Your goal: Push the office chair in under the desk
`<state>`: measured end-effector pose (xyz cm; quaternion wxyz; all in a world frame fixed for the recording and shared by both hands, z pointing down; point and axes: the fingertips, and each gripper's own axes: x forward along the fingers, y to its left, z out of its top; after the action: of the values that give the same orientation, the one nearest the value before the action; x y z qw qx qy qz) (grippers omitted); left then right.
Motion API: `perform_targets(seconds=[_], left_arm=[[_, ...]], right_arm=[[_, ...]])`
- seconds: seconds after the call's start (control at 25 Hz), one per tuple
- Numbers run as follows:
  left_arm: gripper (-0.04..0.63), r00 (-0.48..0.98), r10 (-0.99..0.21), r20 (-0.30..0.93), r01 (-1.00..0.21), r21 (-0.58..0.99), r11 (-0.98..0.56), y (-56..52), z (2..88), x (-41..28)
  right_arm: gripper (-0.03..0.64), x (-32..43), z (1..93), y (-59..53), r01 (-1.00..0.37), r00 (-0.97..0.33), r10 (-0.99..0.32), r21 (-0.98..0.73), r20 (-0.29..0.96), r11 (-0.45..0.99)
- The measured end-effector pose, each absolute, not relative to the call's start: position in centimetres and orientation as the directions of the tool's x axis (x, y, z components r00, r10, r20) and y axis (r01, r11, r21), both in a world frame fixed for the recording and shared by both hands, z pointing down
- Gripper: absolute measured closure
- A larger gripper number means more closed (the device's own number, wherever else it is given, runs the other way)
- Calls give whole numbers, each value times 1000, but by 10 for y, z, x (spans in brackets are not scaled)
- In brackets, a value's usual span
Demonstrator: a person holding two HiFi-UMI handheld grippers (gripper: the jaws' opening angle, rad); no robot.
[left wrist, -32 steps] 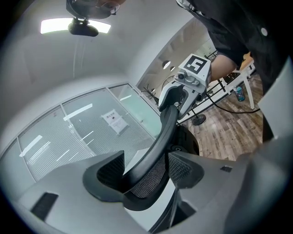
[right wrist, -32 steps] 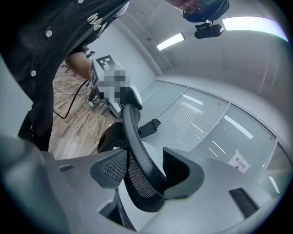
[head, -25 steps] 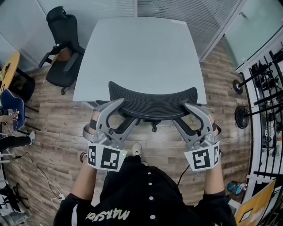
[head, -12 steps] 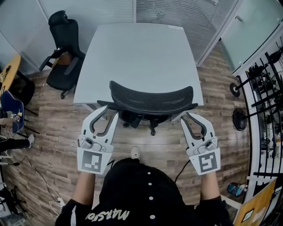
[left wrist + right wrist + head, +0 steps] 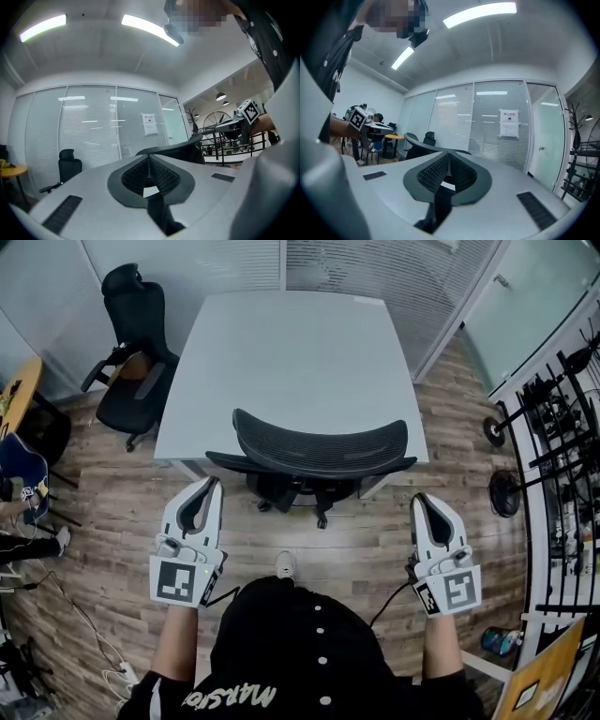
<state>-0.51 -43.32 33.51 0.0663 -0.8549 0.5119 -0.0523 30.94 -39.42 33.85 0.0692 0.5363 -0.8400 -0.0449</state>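
So the left gripper [image 5: 149, 157] just closed its jaws, with nothing between them. The office chair [image 5: 187, 146] pokes up right behind the tips. A second chair [image 5: 69, 165] stands off left.

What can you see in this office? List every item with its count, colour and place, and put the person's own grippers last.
desk: one, pale grey, centre
office chair: one, black mesh, at the desk's near edge
spare chair: one, black, left of the desk
table: one, yellow top, far left edge
rack: one, black, right edge
floor: brown wood planks, all around
left gripper: one, grey, near left of the office chair, jaws just closed, empty
right gripper: one, grey, near right of the office chair, jaws just closed, empty
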Motion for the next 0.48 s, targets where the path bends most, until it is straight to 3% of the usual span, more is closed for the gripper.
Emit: perform_targets(seconds=[0.48], left_arm=[[572, 366, -930, 40, -914, -172, -367, -422, 340, -50]], right_arm=[[580, 356, 341, -366, -965, -244, -970, 102, -3, 242]])
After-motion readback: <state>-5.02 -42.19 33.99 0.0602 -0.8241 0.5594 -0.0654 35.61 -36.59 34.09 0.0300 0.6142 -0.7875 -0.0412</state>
